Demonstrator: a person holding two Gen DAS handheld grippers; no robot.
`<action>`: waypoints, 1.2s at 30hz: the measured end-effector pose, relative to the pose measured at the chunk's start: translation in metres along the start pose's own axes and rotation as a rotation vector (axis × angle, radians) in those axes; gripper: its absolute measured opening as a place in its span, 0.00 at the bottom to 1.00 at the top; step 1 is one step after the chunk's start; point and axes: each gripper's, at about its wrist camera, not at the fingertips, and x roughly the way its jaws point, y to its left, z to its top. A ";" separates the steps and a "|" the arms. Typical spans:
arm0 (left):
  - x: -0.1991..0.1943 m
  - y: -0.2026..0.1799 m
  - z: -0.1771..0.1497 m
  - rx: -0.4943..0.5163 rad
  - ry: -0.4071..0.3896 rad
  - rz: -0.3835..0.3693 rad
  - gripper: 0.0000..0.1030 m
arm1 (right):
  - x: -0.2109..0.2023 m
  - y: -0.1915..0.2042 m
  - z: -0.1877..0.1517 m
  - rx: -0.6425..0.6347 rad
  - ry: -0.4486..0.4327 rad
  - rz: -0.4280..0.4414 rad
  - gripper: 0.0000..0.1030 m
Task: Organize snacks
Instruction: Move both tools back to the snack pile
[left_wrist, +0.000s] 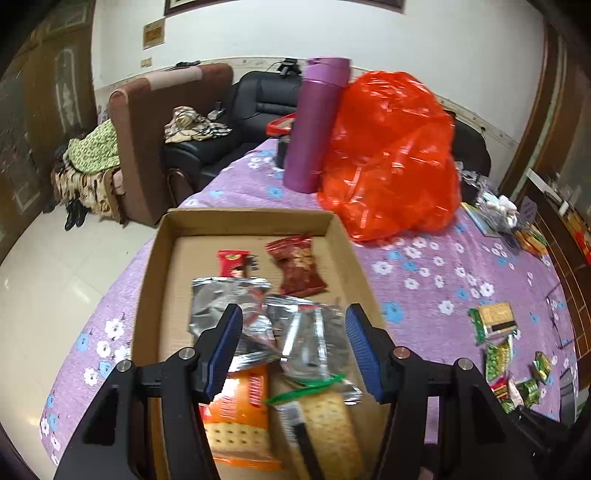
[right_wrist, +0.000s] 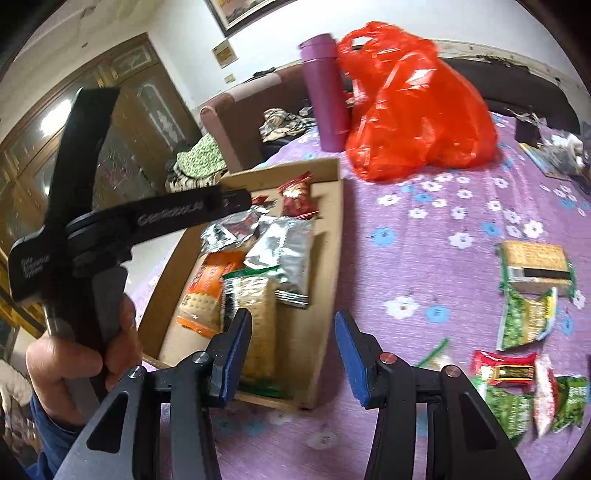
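A shallow cardboard box (left_wrist: 151, 280) (right_wrist: 328, 236) lies on the purple flowered tablecloth. It holds silver foil packets (left_wrist: 314, 339) (right_wrist: 284, 251), an orange cracker pack (left_wrist: 240, 413) (right_wrist: 205, 291), a green-edged cracker pack (left_wrist: 328, 424) (right_wrist: 255, 310) and two red packets (left_wrist: 297, 266) (right_wrist: 297, 195). My left gripper (left_wrist: 293, 332) is open and empty above the box's snacks. My right gripper (right_wrist: 293, 339) is open and empty over the box's near right corner. Loose green and red snack packets (right_wrist: 524, 317) (left_wrist: 496, 332) lie on the cloth to the right.
A red plastic bag (left_wrist: 388, 155) (right_wrist: 413, 107) and a purple bottle (left_wrist: 314, 122) (right_wrist: 327, 92) stand behind the box. Small clutter (left_wrist: 495, 210) lies at the table's far right. Sofas (left_wrist: 155, 140) stand beyond the table's left edge.
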 end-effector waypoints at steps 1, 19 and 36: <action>-0.001 -0.005 0.000 0.009 0.000 -0.003 0.56 | -0.004 -0.004 0.000 0.010 -0.003 0.000 0.50; -0.001 -0.126 -0.064 0.288 0.136 -0.225 0.56 | -0.120 -0.142 -0.018 0.292 -0.157 -0.088 0.50; 0.031 -0.170 -0.108 0.455 0.169 -0.163 0.52 | -0.153 -0.228 -0.047 0.488 -0.223 -0.157 0.49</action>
